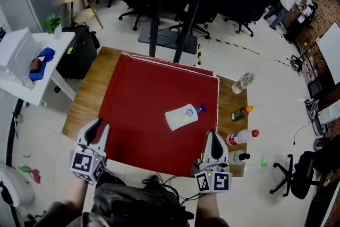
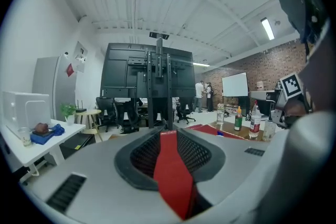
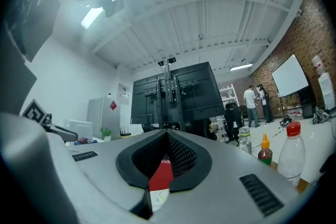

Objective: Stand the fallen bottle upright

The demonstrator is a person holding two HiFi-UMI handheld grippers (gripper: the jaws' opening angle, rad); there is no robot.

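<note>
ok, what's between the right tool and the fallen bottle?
Only bare red mat between the right tool and the fallen bottle. The head view shows nothing else in that stretch.

The head view looks steeply down on the counter (image 1: pixel 85 98) from the side opposite the black stand (image 1: pixel 155 24), while both gripper views ride low and close behind the left tongs (image 2: pixel 164 131) and right tongs (image 3: pixel 167 132), facing nearly level toward that stand, shared by all three.
</note>
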